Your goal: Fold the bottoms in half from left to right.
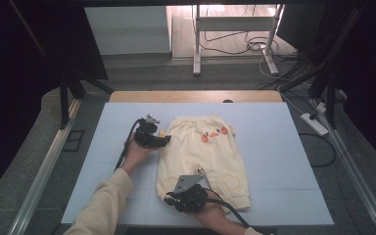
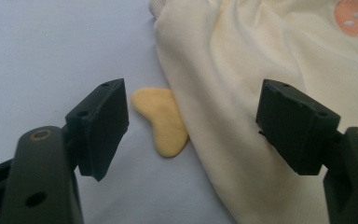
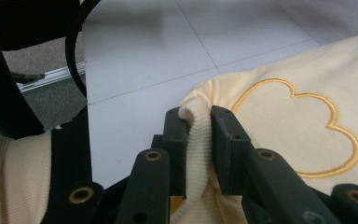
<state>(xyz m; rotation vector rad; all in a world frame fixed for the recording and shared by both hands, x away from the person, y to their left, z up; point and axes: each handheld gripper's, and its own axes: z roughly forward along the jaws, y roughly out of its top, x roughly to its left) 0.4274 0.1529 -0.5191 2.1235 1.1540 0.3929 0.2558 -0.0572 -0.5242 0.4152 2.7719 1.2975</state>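
Observation:
A pair of cream baby trousers (image 1: 203, 152) lies flat on the pale mat (image 1: 274, 147), with orange fruit prints near the waist and stitched hearts on the legs. My left gripper (image 1: 166, 140) is at the waist's left side. In the left gripper view it (image 2: 193, 107) stands open, with the trousers' edge (image 2: 242, 116) and a small yellow heart-shaped flap (image 2: 163, 121) between its jaws, untouched. My right gripper (image 1: 169, 198) is at the left leg's hem. It (image 3: 196, 114) is shut on the ribbed cuff (image 3: 196, 154), beside an embroidered heart (image 3: 298, 130).
The mat covers a wooden table (image 1: 196, 96). A white power strip (image 1: 314, 123) and cables lie on the floor to the right. A white stand (image 1: 235, 29) is behind the table. Metal rails (image 1: 44, 166) run along both sides.

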